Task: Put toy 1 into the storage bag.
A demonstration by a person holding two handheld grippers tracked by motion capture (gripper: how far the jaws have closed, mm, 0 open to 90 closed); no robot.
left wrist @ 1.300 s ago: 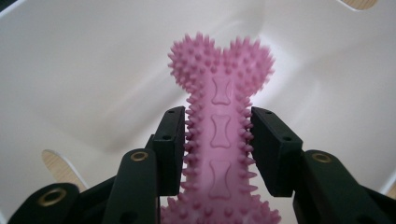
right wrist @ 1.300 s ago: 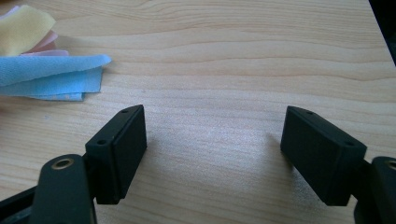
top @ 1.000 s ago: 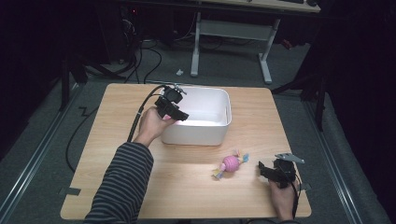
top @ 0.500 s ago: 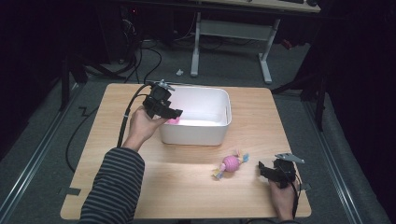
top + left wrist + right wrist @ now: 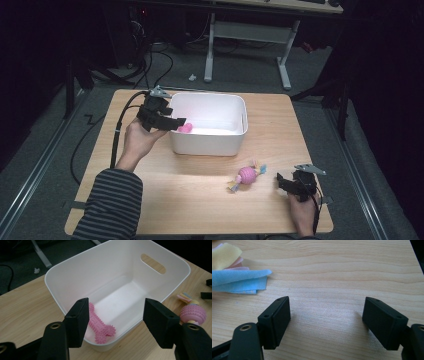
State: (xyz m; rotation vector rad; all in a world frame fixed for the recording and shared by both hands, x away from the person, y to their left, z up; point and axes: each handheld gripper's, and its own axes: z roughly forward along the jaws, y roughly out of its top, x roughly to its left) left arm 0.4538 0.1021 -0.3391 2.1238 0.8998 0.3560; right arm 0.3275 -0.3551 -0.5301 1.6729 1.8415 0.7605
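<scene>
Left gripper view: spiky pink bone toy (image 5: 101, 326) lies in white bin (image 5: 75, 272); left gripper (image 5: 116, 322) spread, empty.

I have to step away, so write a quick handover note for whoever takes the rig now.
Left gripper: open, holding nothing, jaws just opened; it hovers over the left end of the white bin.
Right gripper: open, holding nothing, low over the table at its near right.
Pink bone: lying on the bin floor, near corner in the left gripper view.
Pink ball toy: on the table in front of the bin, just left of the right gripper, untouched.
Done: bone is in the bin.
Left: probably the ball toy goes in next; the right gripper is nearest.
</scene>
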